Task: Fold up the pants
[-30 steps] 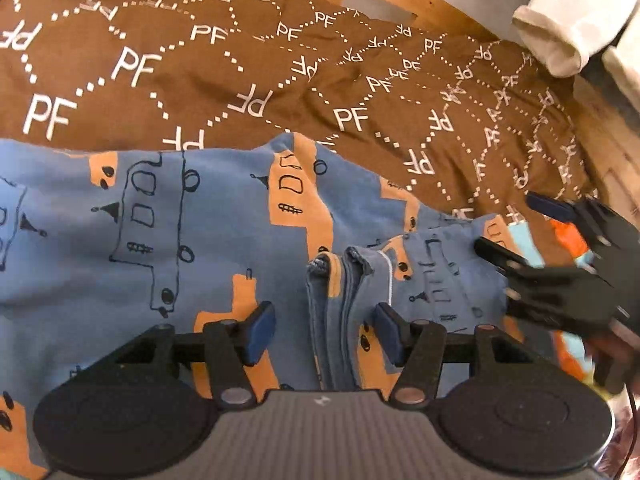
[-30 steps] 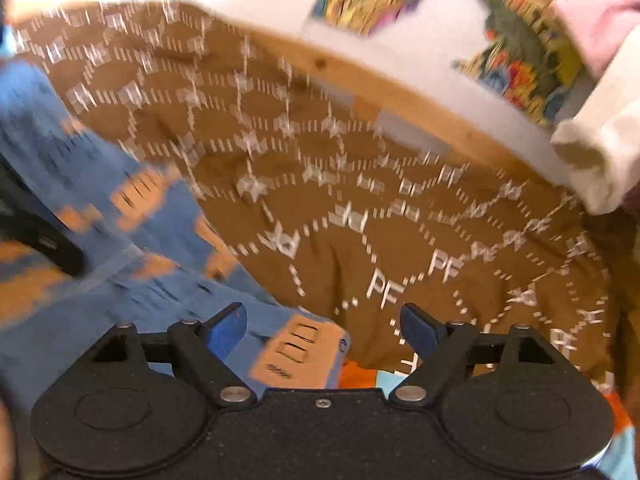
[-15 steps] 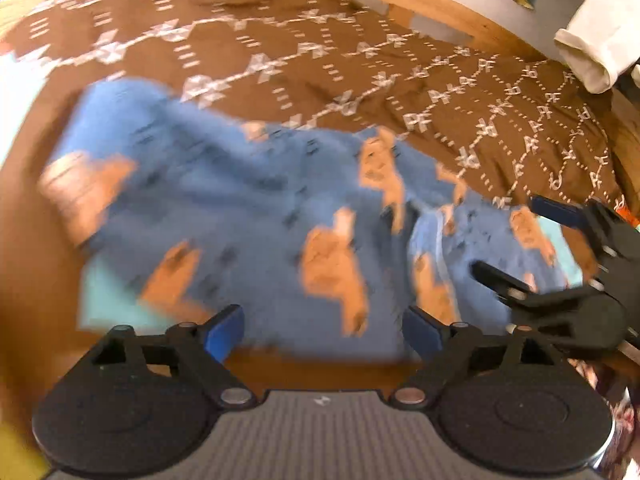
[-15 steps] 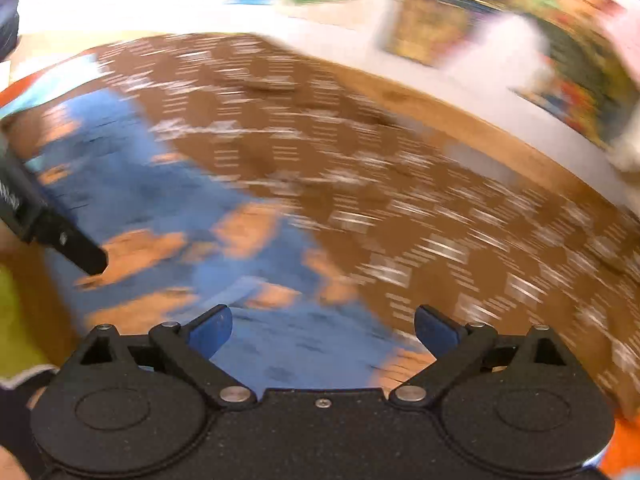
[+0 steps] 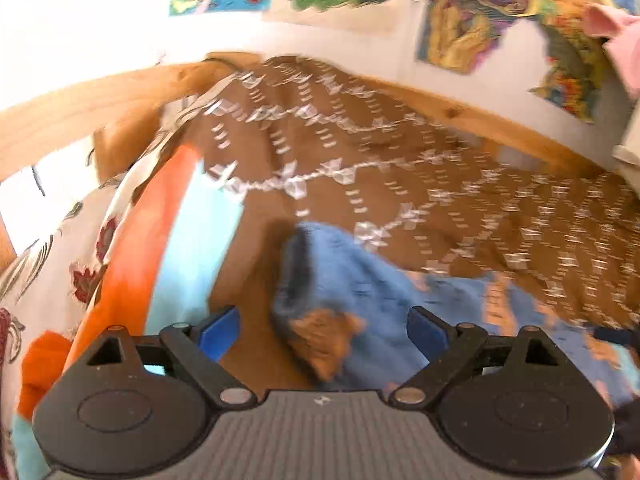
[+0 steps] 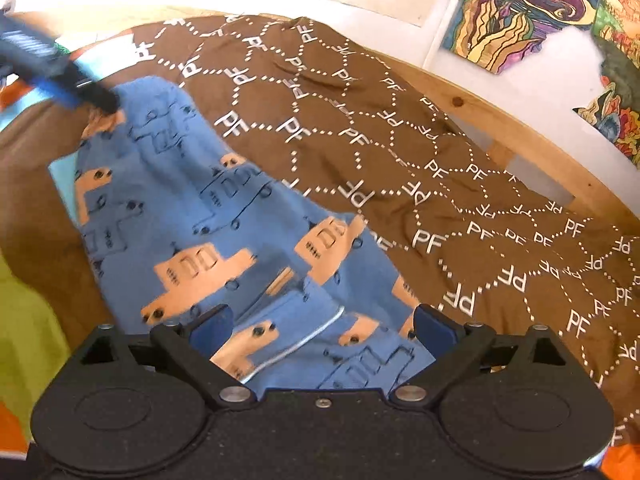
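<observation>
Left tongs (image 6: 96, 98) only rightward-seen; pants (image 6: 208, 216)

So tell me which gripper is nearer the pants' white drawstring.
Right. The right gripper straddles the drawstring, jaws opening, not gripping; the left gripper is at the pants' far end.

Blue pants (image 6: 168, 216) carry orange cars and dark outline drawings; the brown blanket (image 6: 420, 160) bears white dotted hexagons and "PF" letters.
</observation>
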The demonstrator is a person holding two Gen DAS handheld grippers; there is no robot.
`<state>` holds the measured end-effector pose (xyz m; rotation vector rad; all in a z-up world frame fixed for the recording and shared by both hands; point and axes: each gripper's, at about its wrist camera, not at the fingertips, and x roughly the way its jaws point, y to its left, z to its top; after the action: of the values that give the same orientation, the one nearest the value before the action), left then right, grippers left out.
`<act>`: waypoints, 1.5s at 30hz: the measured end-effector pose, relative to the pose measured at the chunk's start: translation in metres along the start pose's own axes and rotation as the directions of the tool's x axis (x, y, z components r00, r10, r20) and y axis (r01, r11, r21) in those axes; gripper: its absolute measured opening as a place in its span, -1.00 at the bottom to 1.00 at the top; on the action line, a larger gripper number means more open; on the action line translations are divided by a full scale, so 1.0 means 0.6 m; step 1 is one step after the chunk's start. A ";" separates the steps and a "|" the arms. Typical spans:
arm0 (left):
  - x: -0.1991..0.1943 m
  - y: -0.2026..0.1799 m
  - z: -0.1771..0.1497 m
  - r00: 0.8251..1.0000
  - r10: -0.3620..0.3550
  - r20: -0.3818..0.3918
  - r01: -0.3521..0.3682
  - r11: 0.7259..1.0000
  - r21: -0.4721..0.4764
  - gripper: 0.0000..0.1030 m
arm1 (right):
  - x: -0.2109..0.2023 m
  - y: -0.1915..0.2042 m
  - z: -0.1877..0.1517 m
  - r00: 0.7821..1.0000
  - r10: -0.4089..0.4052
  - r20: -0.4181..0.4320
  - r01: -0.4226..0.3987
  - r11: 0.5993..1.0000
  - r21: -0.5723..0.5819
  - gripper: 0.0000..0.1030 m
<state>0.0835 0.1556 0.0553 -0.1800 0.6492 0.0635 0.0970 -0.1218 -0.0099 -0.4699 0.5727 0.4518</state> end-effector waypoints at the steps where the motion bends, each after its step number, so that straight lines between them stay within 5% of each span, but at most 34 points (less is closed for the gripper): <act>1: 0.009 0.004 -0.001 1.000 -0.001 0.002 0.001 1.000 -0.030 0.77 | -0.003 0.011 -0.008 1.000 -0.006 -0.008 0.005 1.000 -0.012 0.91; 3: 0.010 -0.004 -0.001 0.999 -0.003 0.035 0.004 0.999 -0.039 0.75 | 0.014 0.021 -0.023 0.999 -0.006 -0.052 0.005 0.999 -0.033 0.90; 6: 0.016 -0.021 -0.007 0.999 -0.020 0.032 0.020 1.000 0.024 0.35 | 0.020 0.016 -0.033 0.998 -0.003 -0.055 0.004 1.000 0.025 0.91; 8: 0.021 -0.029 -0.011 0.999 0.012 0.029 -0.013 0.998 0.057 0.29 | 0.020 0.011 -0.037 0.999 0.003 -0.053 0.000 0.999 0.053 0.94; 14: 0.026 -0.003 -0.012 0.999 -0.027 0.039 0.030 0.995 -0.096 0.23 | 0.017 0.004 -0.048 0.999 0.017 -0.041 -0.013 0.995 0.098 0.94; 17: 0.029 0.004 -0.011 0.999 0.000 0.034 0.005 0.990 -0.143 -0.07 | 0.018 0.002 -0.050 0.999 0.021 -0.037 -0.017 0.994 0.110 0.94; 19: 0.031 0.008 -0.008 0.999 0.030 0.016 -0.027 0.989 -0.144 -0.52 | 0.020 0.001 -0.050 0.999 0.024 -0.035 -0.020 0.992 0.121 0.94; 22: 0.021 0.003 0.000 1.000 0.025 0.014 -0.022 0.983 -0.182 -0.63 | 0.015 -0.003 -0.050 1.000 0.019 -0.024 -0.016 0.991 0.133 0.94; 25: -0.007 -0.046 0.012 0.998 0.018 0.066 -0.011 0.995 -0.102 -0.64 | -0.006 -0.011 -0.052 1.000 -0.019 0.018 0.016 0.990 0.143 0.94; 29: -0.048 -0.146 0.027 0.986 -0.105 0.130 0.099 0.994 0.053 -0.64 | -0.044 -0.043 -0.065 0.995 -0.077 0.068 0.064 0.981 0.181 0.94; 34: -0.071 -0.292 0.012 0.959 -0.254 0.122 0.205 0.926 0.318 -0.64 | -0.097 -0.104 -0.098 0.985 -0.145 0.096 0.118 0.962 0.244 0.94; 39: -0.031 -0.424 -0.041 0.935 -0.354 0.010 0.311 0.833 0.458 -0.61 | -0.131 -0.165 -0.145 0.969 -0.245 0.034 0.227 0.935 0.272 0.94; 41: -0.008 -0.464 -0.069 0.922 -0.387 -0.036 0.354 0.800 0.484 -0.47 | -0.137 -0.188 -0.168 0.965 -0.263 0.000 0.252 0.924 0.288 0.94; 43: 0.012 -0.494 -0.106 0.908 -0.410 -0.082 0.392 0.767 0.509 0.01 | -0.142 -0.207 -0.190 0.960 -0.278 -0.032 0.274 0.912 0.305 0.94; 45: 0.027 -0.512 -0.140 0.904 -0.413 -0.113 0.404 0.734 0.546 0.12 | -0.143 -0.220 -0.211 0.958 -0.282 -0.062 0.286 0.904 0.319 0.94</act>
<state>0.0817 -0.1616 0.0251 0.2529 0.5739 -0.5559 0.0507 -0.3185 -0.0135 -0.2336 0.5697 0.0694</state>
